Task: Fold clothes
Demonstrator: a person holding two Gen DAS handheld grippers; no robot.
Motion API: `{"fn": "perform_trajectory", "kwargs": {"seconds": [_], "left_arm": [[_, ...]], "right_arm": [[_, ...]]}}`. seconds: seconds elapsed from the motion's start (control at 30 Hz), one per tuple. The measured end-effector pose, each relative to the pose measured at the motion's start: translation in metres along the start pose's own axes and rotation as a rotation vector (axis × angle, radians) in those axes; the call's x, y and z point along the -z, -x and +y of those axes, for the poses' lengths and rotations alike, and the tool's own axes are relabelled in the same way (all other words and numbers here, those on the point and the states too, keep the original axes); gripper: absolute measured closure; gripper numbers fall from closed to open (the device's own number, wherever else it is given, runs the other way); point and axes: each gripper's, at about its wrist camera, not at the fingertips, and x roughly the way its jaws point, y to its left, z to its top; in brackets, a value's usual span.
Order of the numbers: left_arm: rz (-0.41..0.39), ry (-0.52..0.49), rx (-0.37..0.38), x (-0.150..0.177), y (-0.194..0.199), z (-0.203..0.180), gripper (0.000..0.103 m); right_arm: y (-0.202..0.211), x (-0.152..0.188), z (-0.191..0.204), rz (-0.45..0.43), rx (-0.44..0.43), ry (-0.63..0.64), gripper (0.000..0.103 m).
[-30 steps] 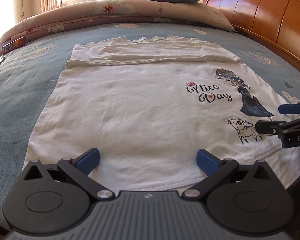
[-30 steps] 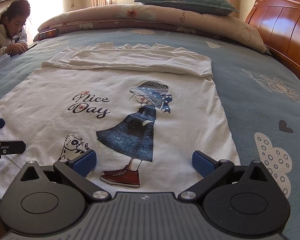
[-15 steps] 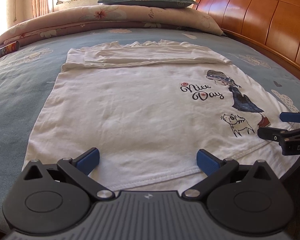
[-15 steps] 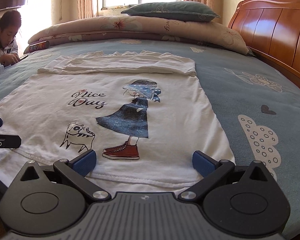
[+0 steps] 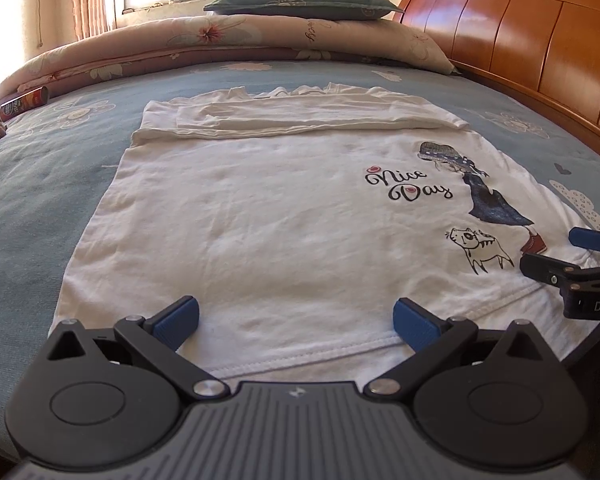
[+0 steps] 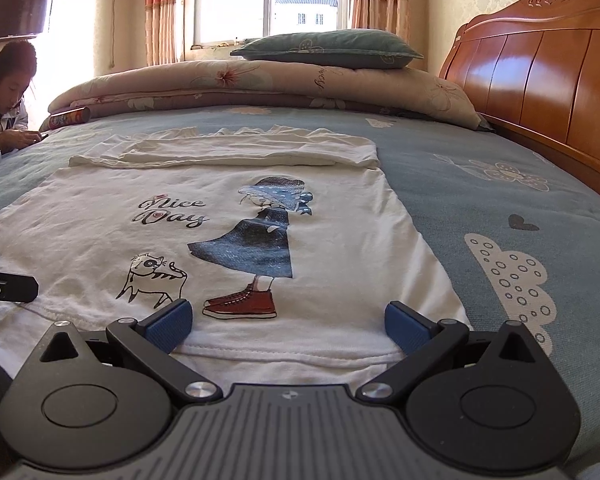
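Observation:
A white T-shirt with a "Nice Day" print, a girl and a cat lies flat on the blue bed cover, its sleeves folded across the far end. My left gripper stands open at the near hem, left part, fingers low at the cloth and holding nothing. My right gripper is open too, at the hem just below the red shoes of the T-shirt print. The right gripper's fingers show at the right edge of the left wrist view.
A rolled floral quilt with a green pillow lies at the far side. The wooden headboard runs along the right. A snack can rests far left, where a person leans on the bed.
Both grippers have dropped lower and pulled back toward the near hem, so the shirt's hem now lies between their open fingers. The shirt has not moved.

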Motion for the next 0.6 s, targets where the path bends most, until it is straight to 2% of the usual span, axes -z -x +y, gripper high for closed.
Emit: {"fn": "perform_trajectory", "kwargs": {"seconds": [0.17, 0.27, 0.37, 0.53, 0.6], "left_arm": [[0.019, -0.005, -0.019, -0.004, 0.001, -0.003, 0.0], [0.03, -0.01, -0.03, -0.006, 0.002, -0.005, 0.001], [0.007, -0.15, -0.025, -0.014, 0.015, -0.015, 0.001], [-0.118, -0.602, -0.055, -0.007, 0.049, -0.05, 0.001], [-0.145, -0.716, -0.028, 0.002, 0.057, -0.061, 0.001]], "right_arm": [[0.004, 0.001, 0.001, 0.005, 0.017, 0.008, 0.0], [0.003, -0.007, 0.001, 0.041, 0.017, 0.025, 0.0], [0.007, -0.021, 0.002, 0.051, -0.01, 0.076, 0.0], [0.025, -0.056, -0.011, -0.012, -0.068, 0.095, 0.0], [0.029, -0.068, -0.02, -0.026, -0.087, 0.067, 0.0]]}}
